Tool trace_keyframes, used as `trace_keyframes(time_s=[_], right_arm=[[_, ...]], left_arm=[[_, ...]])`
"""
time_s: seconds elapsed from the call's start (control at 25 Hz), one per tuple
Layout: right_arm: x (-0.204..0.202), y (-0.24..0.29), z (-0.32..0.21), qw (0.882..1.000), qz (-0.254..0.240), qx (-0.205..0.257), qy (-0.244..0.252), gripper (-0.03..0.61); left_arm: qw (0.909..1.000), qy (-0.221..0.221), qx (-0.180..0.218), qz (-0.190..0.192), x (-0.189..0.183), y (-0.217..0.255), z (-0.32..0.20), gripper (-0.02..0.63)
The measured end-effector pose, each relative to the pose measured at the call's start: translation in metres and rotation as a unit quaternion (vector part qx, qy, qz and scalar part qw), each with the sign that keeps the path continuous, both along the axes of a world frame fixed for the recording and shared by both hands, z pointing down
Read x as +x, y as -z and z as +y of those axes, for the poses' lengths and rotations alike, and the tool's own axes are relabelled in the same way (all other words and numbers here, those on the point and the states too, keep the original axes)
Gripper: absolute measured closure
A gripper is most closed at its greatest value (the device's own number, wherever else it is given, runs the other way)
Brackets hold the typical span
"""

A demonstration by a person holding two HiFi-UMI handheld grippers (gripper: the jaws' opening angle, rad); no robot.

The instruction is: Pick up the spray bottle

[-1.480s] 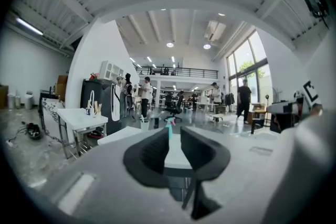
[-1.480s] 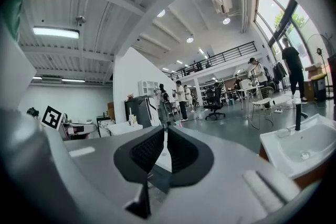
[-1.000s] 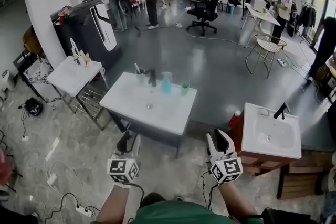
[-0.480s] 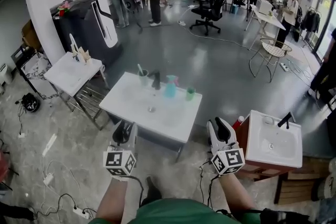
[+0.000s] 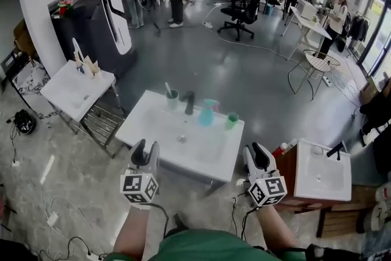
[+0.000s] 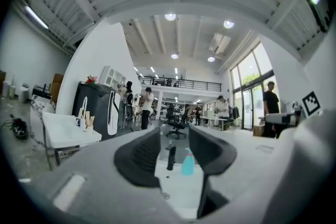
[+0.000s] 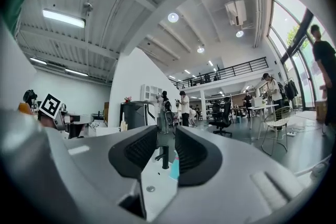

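The translucent teal plastic spray bottle [image 5: 208, 114] stands upright near the far edge of the white rectangular washbasin counter [image 5: 149, 125]. It is between the black tap [image 5: 188, 102] on its left and a small green cup [image 5: 231, 121] on its right, well apart from both tongs. The left gripper [image 5: 146, 153] hovers in front of the counter's near edge, jaws wide with nothing between the pads and the bottle showing beyond the gap, while the right gripper [image 5: 256, 156], off the counter's near right corner, has its jaws likewise parted and empty.
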State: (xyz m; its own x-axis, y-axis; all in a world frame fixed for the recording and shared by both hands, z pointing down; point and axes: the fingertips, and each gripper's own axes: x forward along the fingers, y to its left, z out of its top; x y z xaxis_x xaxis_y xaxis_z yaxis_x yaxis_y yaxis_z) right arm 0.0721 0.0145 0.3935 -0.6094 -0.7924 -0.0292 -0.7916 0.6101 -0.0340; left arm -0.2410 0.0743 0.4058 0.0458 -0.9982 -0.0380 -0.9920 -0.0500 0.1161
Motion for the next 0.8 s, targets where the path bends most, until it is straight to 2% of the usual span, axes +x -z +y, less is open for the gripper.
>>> trace_keyframes(time_s=[0.24, 0.36, 0.56, 0.8], right_arm=[[-0.056, -0.013, -0.033, 1.0, -0.01, -0.024, -0.014, 0.472], [-0.075, -0.019, -0.046, 0.999, -0.007, -0.031, -0.018, 0.472], [-0.093, -0.031, -0.067, 0.999, 0.0, -0.044, -0.019, 0.472], [-0.096, -0.039, -0.101, 0.998, -0.008, -0.055, -0.025, 0.472]], left_arm=[[0.9998, -0.011, -0.01, 0.015, -0.06, -0.016, -0.036, 0.442], [0.9995, -0.014, -0.015, 0.022, -0.078, -0.024, -0.052, 0.445], [0.9988, -0.026, -0.027, 0.03, -0.089, -0.038, -0.08, 0.446], [0.9983, -0.036, -0.039, 0.022, -0.087, -0.042, -0.115, 0.448]])
